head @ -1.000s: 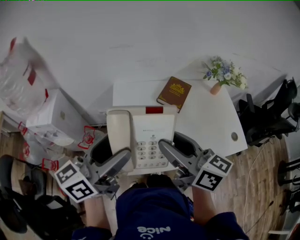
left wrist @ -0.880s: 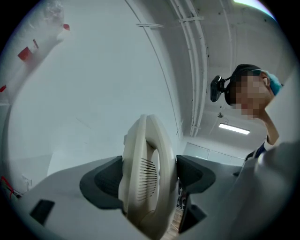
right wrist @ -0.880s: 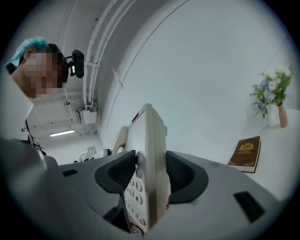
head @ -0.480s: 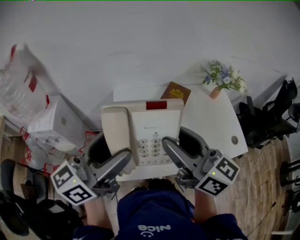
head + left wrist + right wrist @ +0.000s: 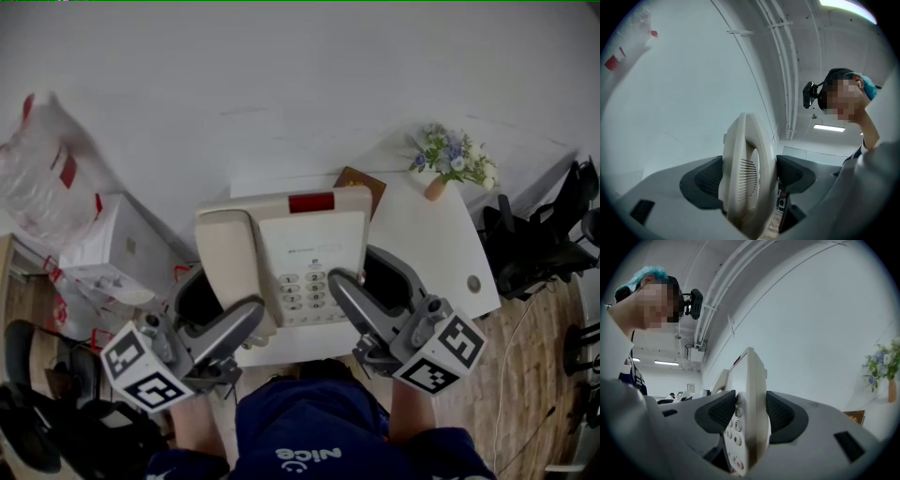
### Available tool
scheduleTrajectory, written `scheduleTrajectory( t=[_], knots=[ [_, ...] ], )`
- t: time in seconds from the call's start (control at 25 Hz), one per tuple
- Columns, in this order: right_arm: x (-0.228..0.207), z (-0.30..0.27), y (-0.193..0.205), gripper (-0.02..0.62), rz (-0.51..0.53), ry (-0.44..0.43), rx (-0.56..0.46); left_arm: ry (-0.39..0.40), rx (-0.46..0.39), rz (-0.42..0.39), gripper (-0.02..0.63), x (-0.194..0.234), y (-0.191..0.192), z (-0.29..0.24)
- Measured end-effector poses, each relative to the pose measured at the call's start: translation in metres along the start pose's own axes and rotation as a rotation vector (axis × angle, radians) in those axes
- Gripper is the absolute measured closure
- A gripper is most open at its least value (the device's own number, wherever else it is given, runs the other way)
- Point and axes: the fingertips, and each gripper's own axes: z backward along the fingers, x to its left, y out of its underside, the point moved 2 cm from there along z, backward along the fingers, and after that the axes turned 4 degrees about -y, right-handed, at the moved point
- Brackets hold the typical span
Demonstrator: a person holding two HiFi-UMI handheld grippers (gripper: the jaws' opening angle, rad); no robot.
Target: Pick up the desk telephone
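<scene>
Desk telephone point(image 5: 300, 248) in left gripper point(image 5: 749, 176), right gripper point(image 5: 751, 412), flowers point(image 5: 450, 155) in vase point(image 5: 434, 187)

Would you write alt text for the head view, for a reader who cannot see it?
Seen from above, two handheld grippers clamp a cream desk telephone over a white table: the left gripper on its handset side, the right gripper on its keypad side. Beyond it sit a brown book and a vase of flowers.
</scene>
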Motion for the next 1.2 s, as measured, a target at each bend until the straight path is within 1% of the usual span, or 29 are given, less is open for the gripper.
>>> scheduleTrajectory(
  t=[0.24,0.56,0.84,1.2],
  knots=[
    [-0.003,-0.002,0.003,0.374,0.009,0.002,0.008,-0.010,0.004,0.004,0.233,0.004,0.003,-0.001],
    [-0.006,-0.006,0.011,0.376,-0.005,-0.004,0.018,-0.025,0.008,-0.004,0.233,0.010,0.004,0.001],
    [-0.009,-0.008,0.016,0.376,-0.009,0.001,0.034,-0.030,0.032,0.001,0.233,0.015,0.008,0.001],
    [-0.014,-0.011,0.018,0.376,-0.009,-0.004,0.030,-0.040,0.032,0.005,0.233,0.020,0.008,-0.001]
  ],
)
